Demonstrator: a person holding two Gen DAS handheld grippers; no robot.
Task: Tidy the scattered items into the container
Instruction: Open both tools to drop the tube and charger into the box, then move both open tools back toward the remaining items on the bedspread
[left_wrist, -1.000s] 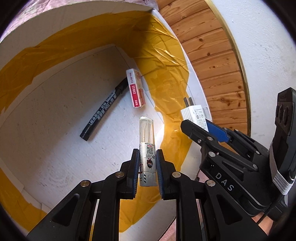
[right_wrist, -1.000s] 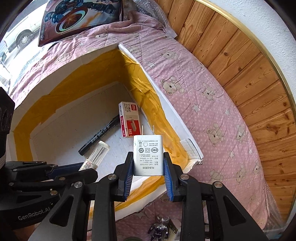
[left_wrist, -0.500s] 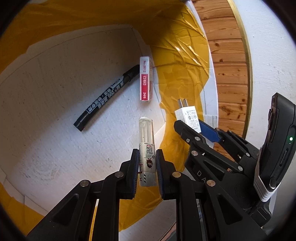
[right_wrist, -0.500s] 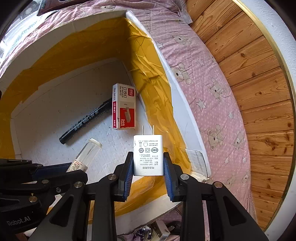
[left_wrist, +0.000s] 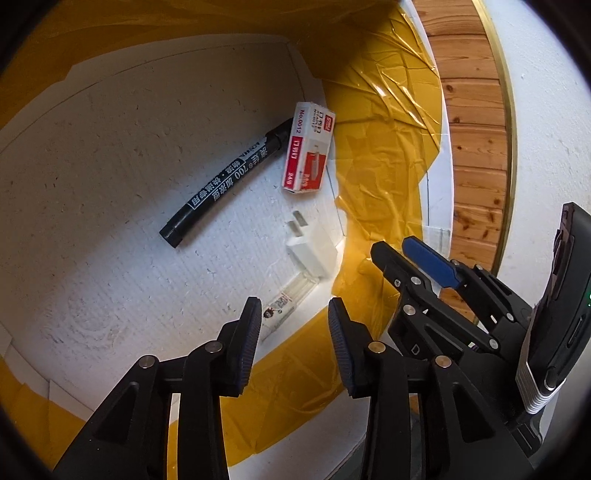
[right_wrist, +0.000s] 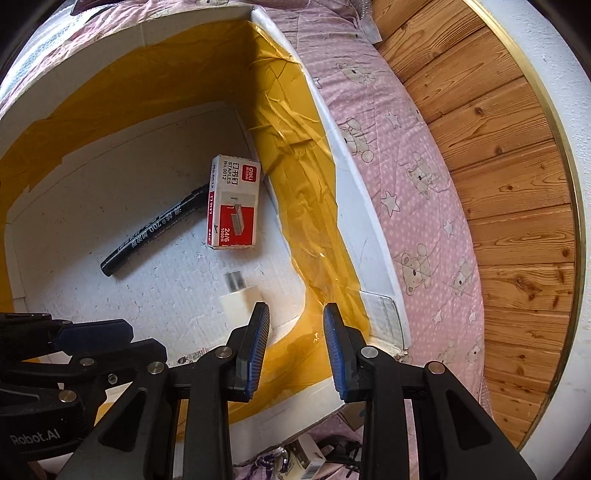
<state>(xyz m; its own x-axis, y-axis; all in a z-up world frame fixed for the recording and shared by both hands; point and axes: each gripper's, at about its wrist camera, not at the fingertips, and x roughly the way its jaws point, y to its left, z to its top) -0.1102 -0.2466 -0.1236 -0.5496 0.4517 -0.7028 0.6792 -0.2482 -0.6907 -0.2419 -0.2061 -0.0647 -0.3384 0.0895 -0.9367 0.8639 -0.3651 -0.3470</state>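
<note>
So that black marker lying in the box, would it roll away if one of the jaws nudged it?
Probably, if pushed sideways: the black marker looks round and lies flat on the foam box floor. It looks stiff, so it should lift in one piece. One end lies against the staple box, which might stop it rolling that way.

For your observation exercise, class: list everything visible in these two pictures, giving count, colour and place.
Box: one, white with yellow tape, on the blanket.
Marker: one, black, on box floor.
Staple box: one, red and white, beside the marker tip.
Charger: one, white, on floor near side wall.
Tube: one, clear, beside the charger.
Blanket: one, pink, under box.
Wooden panel: brown, right.
Left gripper: black, open, empty.
Right gripper: black, open, empty.
</note>
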